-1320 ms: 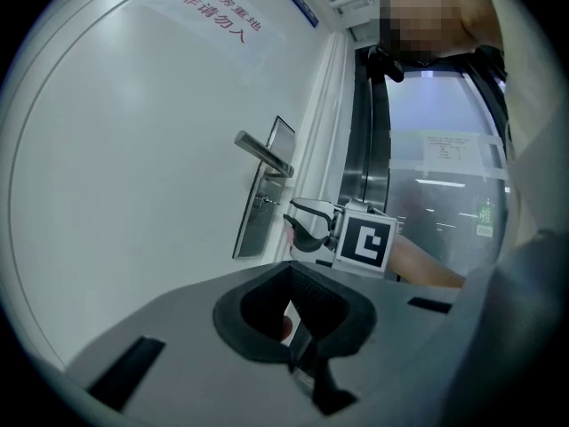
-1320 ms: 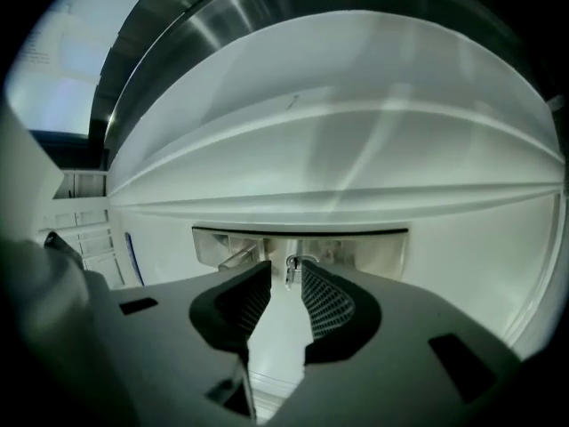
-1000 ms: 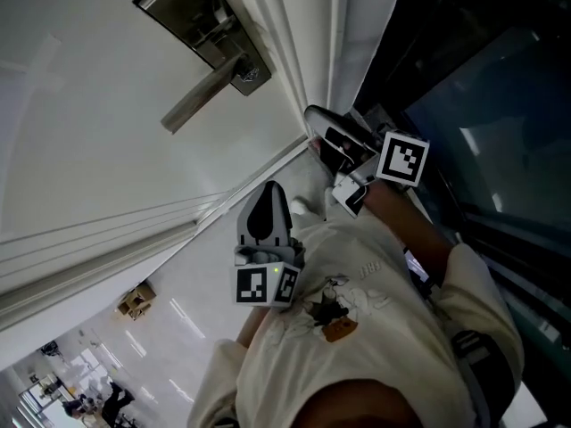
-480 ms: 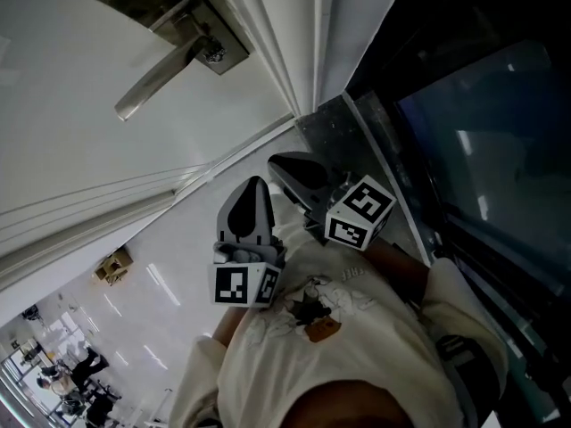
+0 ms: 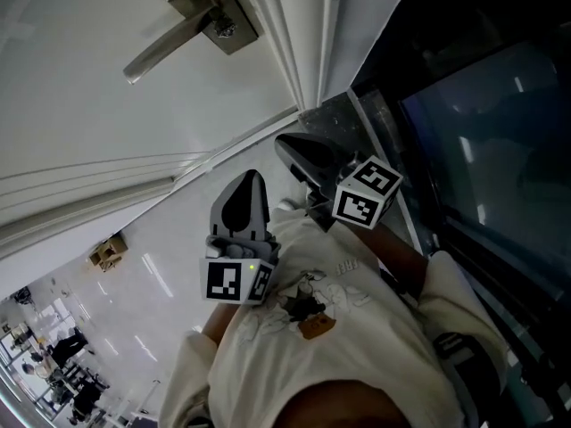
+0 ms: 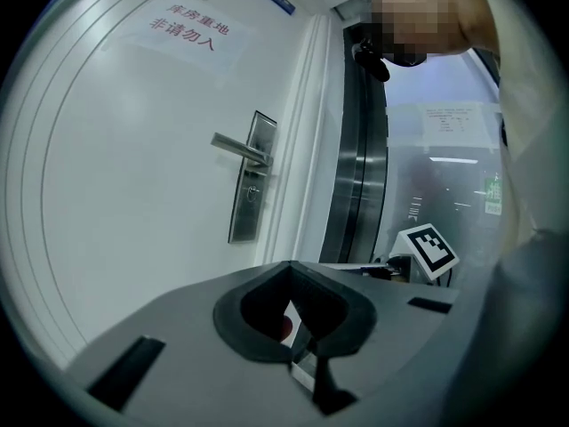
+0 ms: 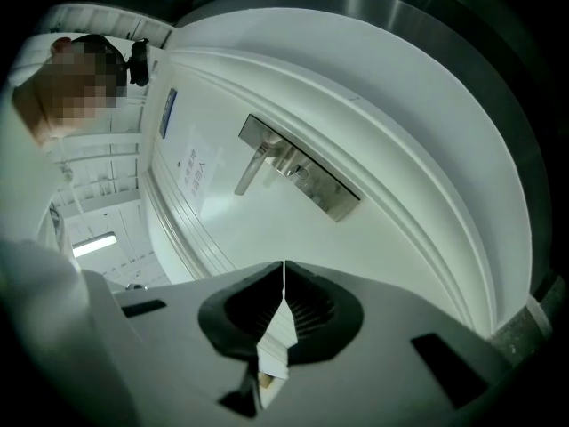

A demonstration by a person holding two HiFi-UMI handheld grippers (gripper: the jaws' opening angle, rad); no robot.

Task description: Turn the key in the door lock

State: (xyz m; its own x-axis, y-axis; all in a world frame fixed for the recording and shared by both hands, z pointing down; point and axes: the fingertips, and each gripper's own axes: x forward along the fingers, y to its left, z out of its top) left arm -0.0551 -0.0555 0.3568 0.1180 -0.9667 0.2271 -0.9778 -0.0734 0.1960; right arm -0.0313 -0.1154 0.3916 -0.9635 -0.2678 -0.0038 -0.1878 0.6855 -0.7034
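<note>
The white door [image 5: 107,123] carries a steel lock plate [image 5: 210,3] with a lever handle [image 5: 165,47] and a small lock cylinder [image 5: 223,29] under it; I cannot make out a key. The left gripper view shows the same plate [image 6: 252,181] and handle [image 6: 238,148] well ahead; the right gripper view shows the plate [image 7: 307,181]. My left gripper [image 5: 253,178] is shut and empty, held low near the person's chest. My right gripper [image 5: 285,143] is also shut and empty, beside it, near the door frame. Both are well short of the lock.
A dark metal frame and glass panel [image 5: 464,132] run along the right of the door. White door mouldings [image 5: 89,194] cross below the handle. A small cardboard box [image 5: 107,252] sits on the glossy floor, and people stand far off [image 5: 53,364]. A sign [image 6: 182,32] is on the door.
The right gripper has dropped back from the door frame toward the body and now sits beside the left one. The view has shifted a little; the left gripper stays about where it was.
</note>
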